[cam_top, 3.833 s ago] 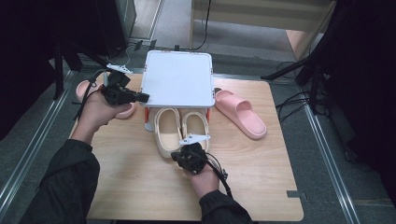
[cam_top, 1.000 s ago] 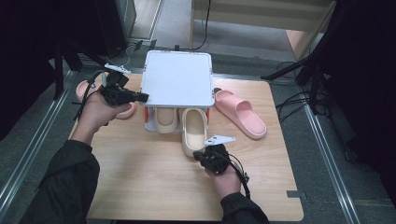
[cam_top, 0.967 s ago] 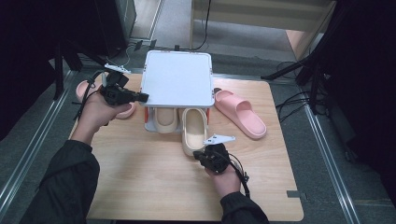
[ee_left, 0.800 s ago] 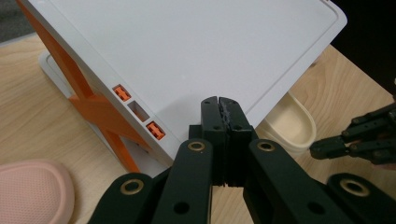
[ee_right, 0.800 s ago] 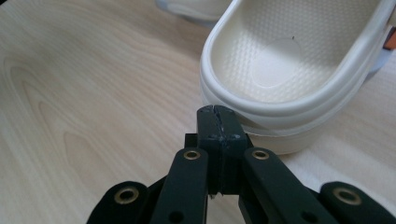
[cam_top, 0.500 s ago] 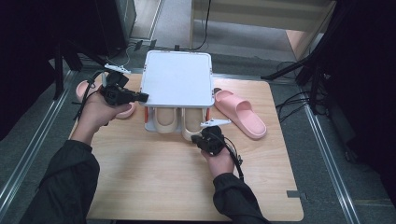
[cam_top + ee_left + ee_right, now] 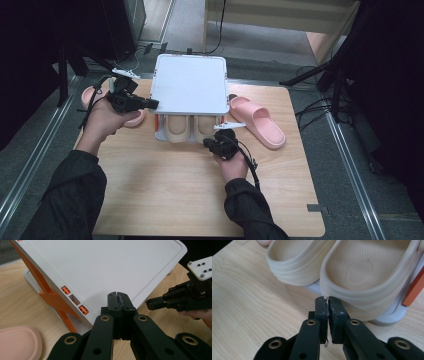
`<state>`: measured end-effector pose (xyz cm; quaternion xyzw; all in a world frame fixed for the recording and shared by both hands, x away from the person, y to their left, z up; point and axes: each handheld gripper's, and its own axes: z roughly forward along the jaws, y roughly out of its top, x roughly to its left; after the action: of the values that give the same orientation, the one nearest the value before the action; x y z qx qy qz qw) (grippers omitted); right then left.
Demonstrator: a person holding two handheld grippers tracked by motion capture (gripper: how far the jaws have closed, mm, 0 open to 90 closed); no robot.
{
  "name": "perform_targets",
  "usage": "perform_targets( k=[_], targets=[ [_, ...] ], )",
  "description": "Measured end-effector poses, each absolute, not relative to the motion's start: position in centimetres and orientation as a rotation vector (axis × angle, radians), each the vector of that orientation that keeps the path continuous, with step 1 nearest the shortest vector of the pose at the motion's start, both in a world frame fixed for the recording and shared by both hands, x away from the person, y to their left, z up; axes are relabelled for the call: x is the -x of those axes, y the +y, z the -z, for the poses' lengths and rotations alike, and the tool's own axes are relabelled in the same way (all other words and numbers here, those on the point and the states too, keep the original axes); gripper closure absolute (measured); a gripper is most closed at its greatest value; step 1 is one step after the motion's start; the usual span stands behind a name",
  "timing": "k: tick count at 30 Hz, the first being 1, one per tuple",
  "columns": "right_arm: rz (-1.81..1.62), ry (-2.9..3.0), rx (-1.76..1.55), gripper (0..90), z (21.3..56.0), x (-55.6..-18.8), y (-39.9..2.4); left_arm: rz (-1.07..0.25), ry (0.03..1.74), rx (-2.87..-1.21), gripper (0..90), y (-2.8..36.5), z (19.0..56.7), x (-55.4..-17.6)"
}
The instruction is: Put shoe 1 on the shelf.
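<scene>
Where right hand-held gripper [image 7: 327,300] points, beige slipper [image 7: 372,277] touching.

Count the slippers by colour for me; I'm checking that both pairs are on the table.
Beige slippers: 2, side by side in the white rack.
Pink slippers: 2, one on each side of the rack.
Total: 4 slippers.

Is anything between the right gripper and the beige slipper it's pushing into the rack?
Nothing visible. The right gripper, jaws shut, sits right at the heel of the beige slipper, which already lies under the white rack beside its mate.
</scene>
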<state>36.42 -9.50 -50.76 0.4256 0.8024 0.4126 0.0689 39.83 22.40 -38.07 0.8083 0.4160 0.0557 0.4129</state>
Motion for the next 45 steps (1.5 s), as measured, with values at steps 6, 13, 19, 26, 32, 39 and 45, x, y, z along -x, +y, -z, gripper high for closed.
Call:
perform_targets(
  k=[6, 13, 19, 26, 32, 39, 45],
  targets=[
    [-1.275, 2.438, -1.253, 85.7, 50.2, -35.0, -10.2, -0.146, 1.052, -2.034, 88.7, 22.3, 38.0, -39.8],
    [-1.351, 2.476, -1.193, 68.6, 48.7, -32.4, -12.3, -0.077, 1.080, -2.002, 69.4, 22.6, 37.8, -39.7],
    [-1.388, 2.489, -1.173, 60.5, 48.3, -30.8, -14.7, -0.118, 1.080, -2.001, 47.6, 22.6, 37.4, -39.1],
    [-1.415, 2.511, -1.142, 51.9, 47.4, -29.7, -16.1, -0.145, 1.065, -1.991, 40.2, 23.0, 36.6, -38.0],
    [-1.369, 2.542, -1.155, 52.5, 47.6, -28.5, -17.2, -0.183, 1.072, -1.980, 38.0, 24.2, 36.3, -37.1],
    [-1.368, 2.534, -1.135, 52.5, 47.2, -28.5, -17.6, -0.214, 1.117, -1.948, 36.8, 26.0, 36.6, -36.4],
    [-1.343, 2.546, -1.129, 52.0, 47.2, -28.5, -17.8, -0.228, 1.152, -1.941, 36.4, 27.3, 37.4, -36.2]
  ],
)
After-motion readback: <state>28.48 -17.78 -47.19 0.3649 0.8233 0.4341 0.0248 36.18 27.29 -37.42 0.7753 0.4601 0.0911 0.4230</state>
